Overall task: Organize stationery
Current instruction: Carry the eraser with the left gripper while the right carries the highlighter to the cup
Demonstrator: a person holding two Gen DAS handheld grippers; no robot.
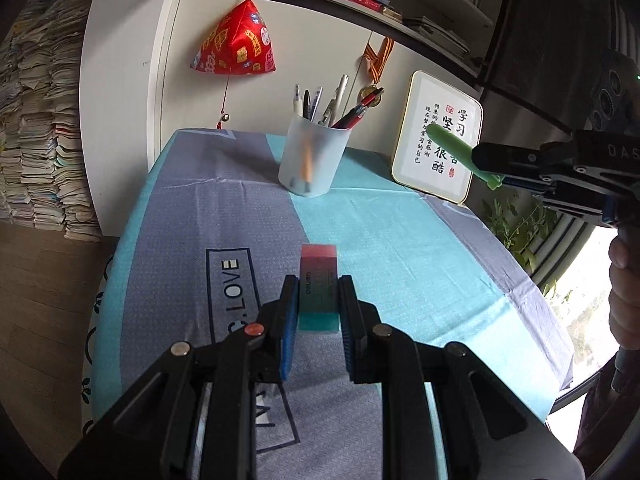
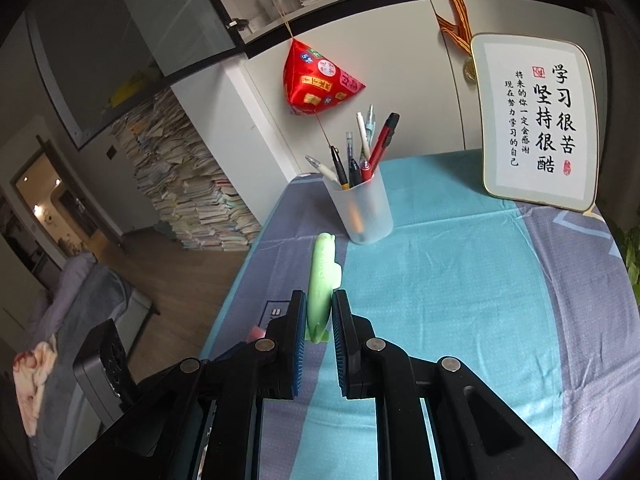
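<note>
My left gripper (image 1: 318,294) is shut on a block eraser (image 1: 318,276), pink at its far end and teal at its near end, held above the tablecloth. A pale green pen-like stick (image 2: 322,276) juts forward from my right gripper (image 2: 318,304), whose pads are shut on it. In the left wrist view that right gripper (image 1: 486,162) comes in from the right with the green stick (image 1: 452,144) pointing left, in front of the framed sign. A frosted pen cup (image 1: 310,156) holding several pens stands at the back of the table; in the right wrist view the cup (image 2: 366,210) lies just beyond the stick's tip.
A framed calligraphy sign (image 2: 538,120) leans against the wall at the back right. A red fabric ornament (image 1: 236,46) hangs from the shelf over the table's back edge. The table's blue and teal cloth (image 1: 400,248) ends at a drop to the floor on the left. Paper stacks (image 1: 40,140) stand at the left.
</note>
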